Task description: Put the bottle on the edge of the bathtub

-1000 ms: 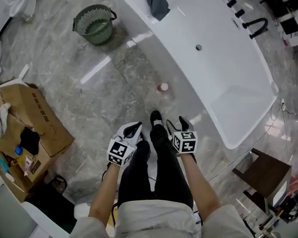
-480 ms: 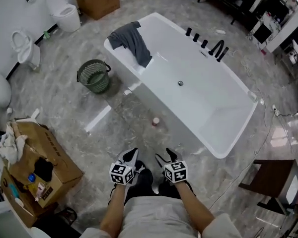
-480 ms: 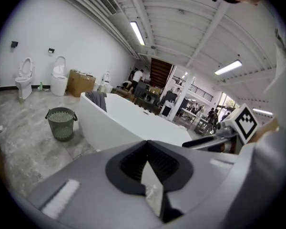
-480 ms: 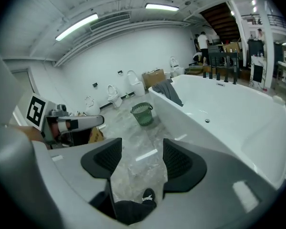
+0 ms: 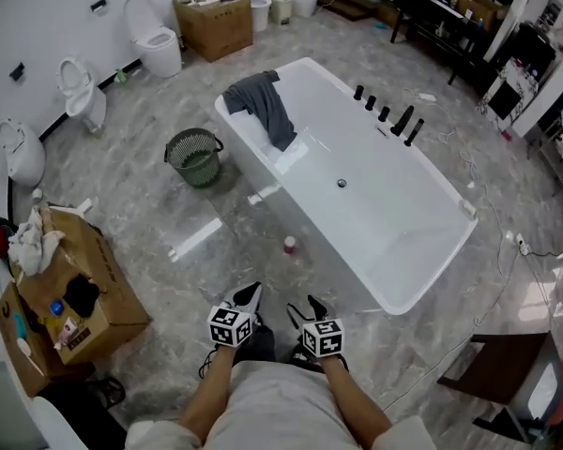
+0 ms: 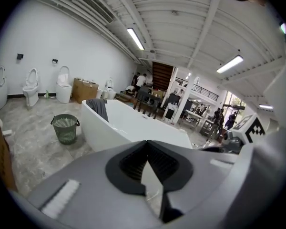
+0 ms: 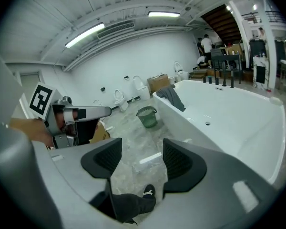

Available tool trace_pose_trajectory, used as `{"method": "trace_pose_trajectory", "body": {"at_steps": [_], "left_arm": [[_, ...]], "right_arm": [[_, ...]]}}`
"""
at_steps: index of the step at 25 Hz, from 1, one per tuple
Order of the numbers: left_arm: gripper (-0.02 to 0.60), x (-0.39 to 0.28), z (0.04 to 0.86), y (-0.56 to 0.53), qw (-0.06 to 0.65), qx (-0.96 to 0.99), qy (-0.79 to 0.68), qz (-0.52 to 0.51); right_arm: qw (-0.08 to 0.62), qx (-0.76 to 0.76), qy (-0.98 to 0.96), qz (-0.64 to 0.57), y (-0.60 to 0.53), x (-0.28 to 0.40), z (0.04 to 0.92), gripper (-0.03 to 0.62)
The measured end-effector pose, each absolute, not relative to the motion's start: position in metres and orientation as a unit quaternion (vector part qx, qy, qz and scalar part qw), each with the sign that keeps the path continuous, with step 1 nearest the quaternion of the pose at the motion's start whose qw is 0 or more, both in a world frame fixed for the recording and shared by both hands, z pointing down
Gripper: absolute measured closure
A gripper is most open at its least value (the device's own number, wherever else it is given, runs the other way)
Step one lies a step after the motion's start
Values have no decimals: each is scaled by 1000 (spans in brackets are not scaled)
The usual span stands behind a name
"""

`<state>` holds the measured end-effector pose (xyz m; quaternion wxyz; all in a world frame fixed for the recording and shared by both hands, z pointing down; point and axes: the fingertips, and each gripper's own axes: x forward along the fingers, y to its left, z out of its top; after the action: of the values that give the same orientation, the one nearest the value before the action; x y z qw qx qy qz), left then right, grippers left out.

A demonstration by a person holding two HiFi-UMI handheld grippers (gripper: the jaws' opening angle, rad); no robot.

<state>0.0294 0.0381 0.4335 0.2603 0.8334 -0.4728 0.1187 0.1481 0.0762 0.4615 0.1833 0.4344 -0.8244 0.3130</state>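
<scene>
"Head view first — where's the bottle (image 5: 289, 245)?"

"On the grey marble floor, just beside the outer wall of the white bathtub (image 5: 422, 242). It's not on the rim. It's small, pale with a reddish top, and too small for me to say whether it's upright."

"And the grippers?"

"Both are low in the picture, close to the person's body. The left gripper (image 5: 250, 294) and right gripper (image 5: 314, 306) point forward toward the tub. The bottle lies ahead of them and well apart, roughly on the line between the two. Neither touches it."

"Jaws?"

"Left gripper view shows the left gripper (image 6: 148, 149) clenched, pads meeting at the tips with nothing held. Right gripper view shows the right gripper (image 7: 142, 159) with its jaws spread — only floor and the person's dark shoe show beyond the gap."

"Anything else near the tub?"

"A grey towel (image 5: 263, 106) hangs over the far end of the rim. A green basket (image 5: 194, 156) stands on the floor near that end."
</scene>
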Motion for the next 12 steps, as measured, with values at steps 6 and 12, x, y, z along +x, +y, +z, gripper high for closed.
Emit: {"method": "trace_pose_trajectory", "body": {"at_steps": [6, 12], "left_arm": [[525, 54, 416, 68, 230, 837, -479, 133], [525, 66, 414, 98, 228, 833, -485, 137]], "right_arm": [[175, 429, -837, 292, 98, 176, 449, 321], [168, 429, -844, 274, 118, 193, 438, 322]]}}
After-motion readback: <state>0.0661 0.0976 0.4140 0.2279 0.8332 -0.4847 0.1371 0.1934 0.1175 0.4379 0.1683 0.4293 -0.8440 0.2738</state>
